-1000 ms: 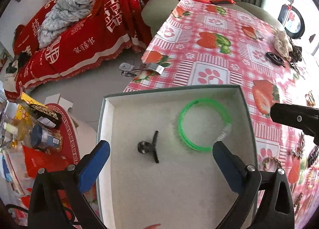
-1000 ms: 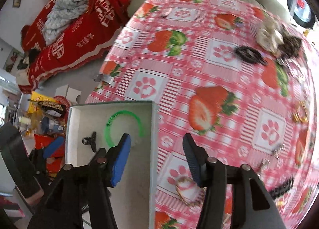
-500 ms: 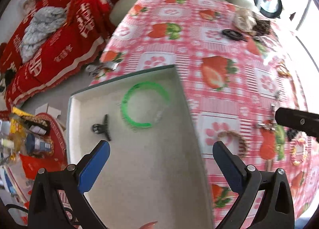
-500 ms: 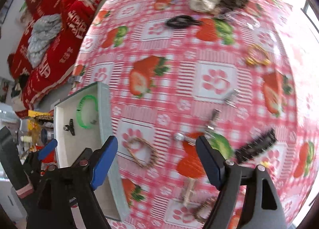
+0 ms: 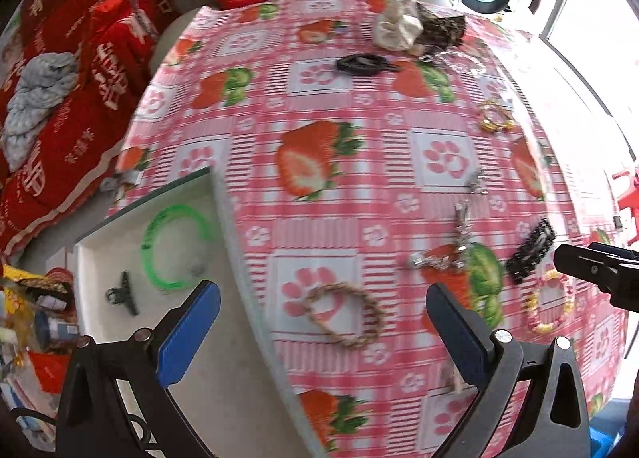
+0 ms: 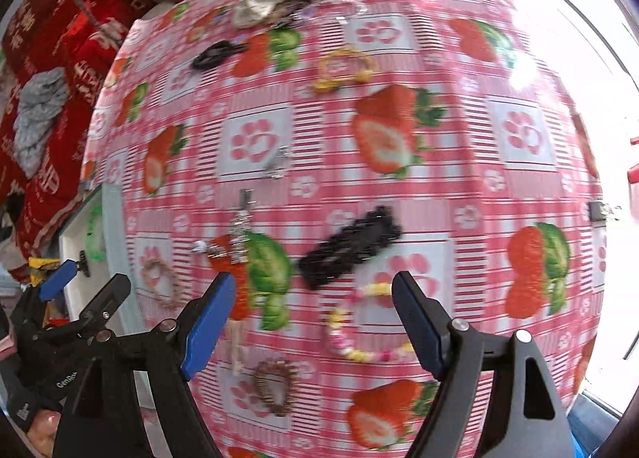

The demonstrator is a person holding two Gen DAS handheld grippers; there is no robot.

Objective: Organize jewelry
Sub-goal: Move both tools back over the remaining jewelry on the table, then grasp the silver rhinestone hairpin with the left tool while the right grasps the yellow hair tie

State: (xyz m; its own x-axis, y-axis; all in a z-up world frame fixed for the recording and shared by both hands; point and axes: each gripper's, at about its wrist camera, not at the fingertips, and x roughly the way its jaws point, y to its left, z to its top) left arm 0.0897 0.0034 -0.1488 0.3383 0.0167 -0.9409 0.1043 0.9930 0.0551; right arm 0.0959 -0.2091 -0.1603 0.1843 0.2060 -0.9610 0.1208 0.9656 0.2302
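My left gripper is open and points down over a woven beige bracelet on the strawberry tablecloth, with nothing between its pads. To its left stands a white tray holding a green bangle and a black claw clip. My right gripper is open above a pink and yellow bead bracelet, not touching it. A black sparkly hair clip lies just beyond that bracelet. In the right wrist view the left gripper shows at the lower left, by the tray.
More pieces lie on the cloth: a silver chain, a brown bead bracelet, a gold bracelet, a black clip and scrunchies at the far edge. A red-covered sofa stands past the table's left side.
Both grippers have swept right, away from the tray and out over the tablecloth. The tray has slid to the left of both views. The right gripper's jaws have spread wider.
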